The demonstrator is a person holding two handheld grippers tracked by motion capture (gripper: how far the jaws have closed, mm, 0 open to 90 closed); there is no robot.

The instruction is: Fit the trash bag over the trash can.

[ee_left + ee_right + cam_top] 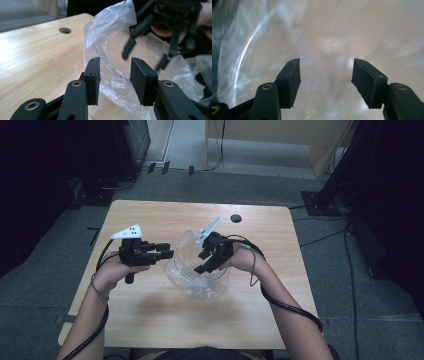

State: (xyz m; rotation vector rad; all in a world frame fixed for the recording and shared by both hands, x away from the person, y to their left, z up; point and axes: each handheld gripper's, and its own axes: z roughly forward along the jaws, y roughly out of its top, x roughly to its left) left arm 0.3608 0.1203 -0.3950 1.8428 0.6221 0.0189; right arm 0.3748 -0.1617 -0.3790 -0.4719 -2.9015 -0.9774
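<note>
The clear plastic bag [197, 270] lay crumpled but puffed up at the middle of the tabletop [150, 320], between the two hands. The work looked to be in an early or middle stage: the bag was neither flattened nor folded, and nothing could be seen inside it, though the film was too glossy to be sure.

The left tool [167, 254] was held level at the bag's left edge. In the left gripper view its jaws stood partly spread with the bag's wrinkled film [117, 82] behind and perhaps between them, not visibly pinched. The right tool [202, 265] pointed down into the bag's mouth. In the right gripper view its jaws [325, 82] were spread apart with nothing pressed between the pads, only blurred plastic beyond them. So neither tool appeared to have a firm hold, and getting a grip on the film remained to be done.

The tabletop was light wood with rounded corners and a round cable hole [235, 218] near its far edge. It carried nothing but the bag. Around it was grey carpet [350, 285], with dark stands and cables at the sides and a pale wooden desk [280, 135] farther back.
</note>
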